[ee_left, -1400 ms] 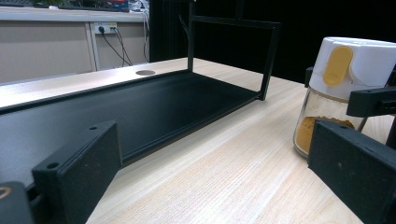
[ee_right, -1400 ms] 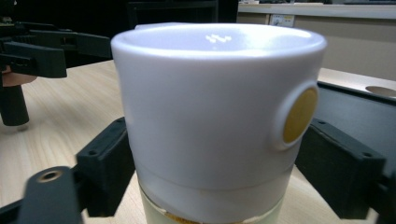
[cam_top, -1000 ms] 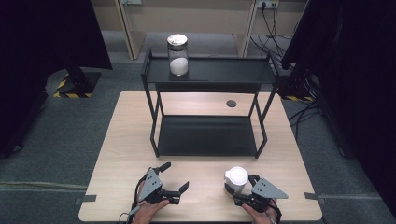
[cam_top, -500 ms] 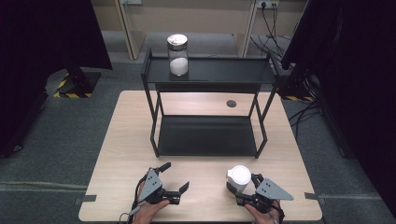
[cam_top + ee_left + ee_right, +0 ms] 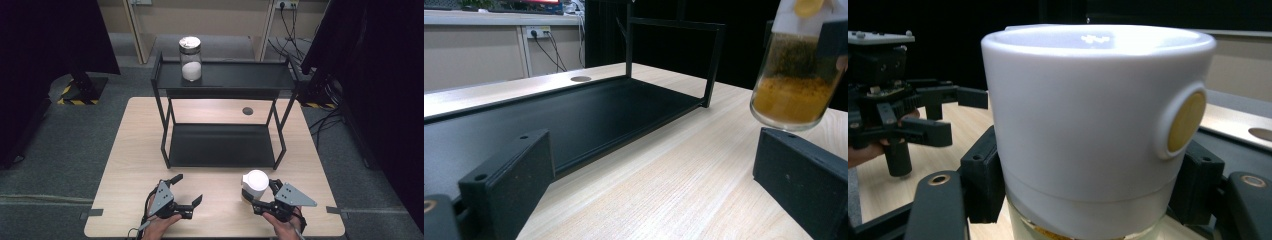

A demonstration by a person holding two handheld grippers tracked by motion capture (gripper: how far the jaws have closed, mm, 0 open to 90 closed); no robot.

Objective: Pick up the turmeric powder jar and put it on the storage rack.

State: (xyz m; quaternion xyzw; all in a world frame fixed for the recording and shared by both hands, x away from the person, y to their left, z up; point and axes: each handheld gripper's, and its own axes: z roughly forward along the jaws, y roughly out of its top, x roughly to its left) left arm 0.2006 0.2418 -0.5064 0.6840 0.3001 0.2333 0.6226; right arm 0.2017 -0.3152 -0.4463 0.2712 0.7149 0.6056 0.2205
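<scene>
Spice jar now off the table, clamped in R gripper; L gripper idle w/ jaws apart.

R gripper [image 5: 256,199] is clenched on the white-lidded spice jar [image 5: 255,183] just below the lid; vs a sec ago the jar sits a bit higher and closer to the black shelf rack [image 5: 222,145], and the left gripper view shows its glass bottom, w/ yellow-orange powder inside, clear of the wood table [image 5: 135,150]. So the pick looks done and the carry toward the rack is prob starting. Jar is in front of the rack, toward its right end, not yet over the lower shelf. L gripper [image 5: 187,192] is released, holding nothing, in front of the rack's left end, same spot as before. A second jar w/ white powder [image 5: 190,57] stands on the rack's top shelf, left part.
</scene>
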